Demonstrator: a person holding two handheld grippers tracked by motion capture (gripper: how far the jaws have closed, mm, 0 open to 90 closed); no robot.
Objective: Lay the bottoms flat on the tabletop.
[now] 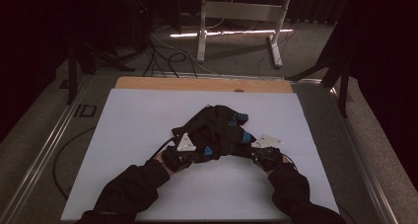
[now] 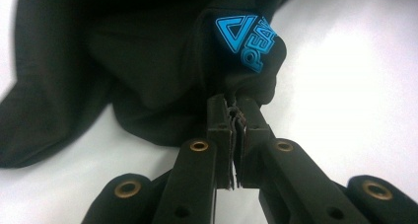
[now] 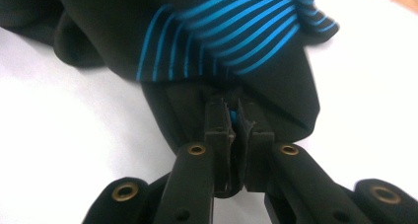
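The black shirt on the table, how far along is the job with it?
Done: both hand-held grippers are clamped on the shirt, the left beside the blue logo, the right under the blue stripes. In hand: the shirt is bunched between them on the white sheet. Left, probably: spreading or folding it.

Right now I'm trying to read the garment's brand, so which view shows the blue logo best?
The left gripper view: the blue logo sits large and sharp on the black garment, just above the left gripper. The high view shows it as a tiny blue patch. The right gripper view shows blue stripes instead.
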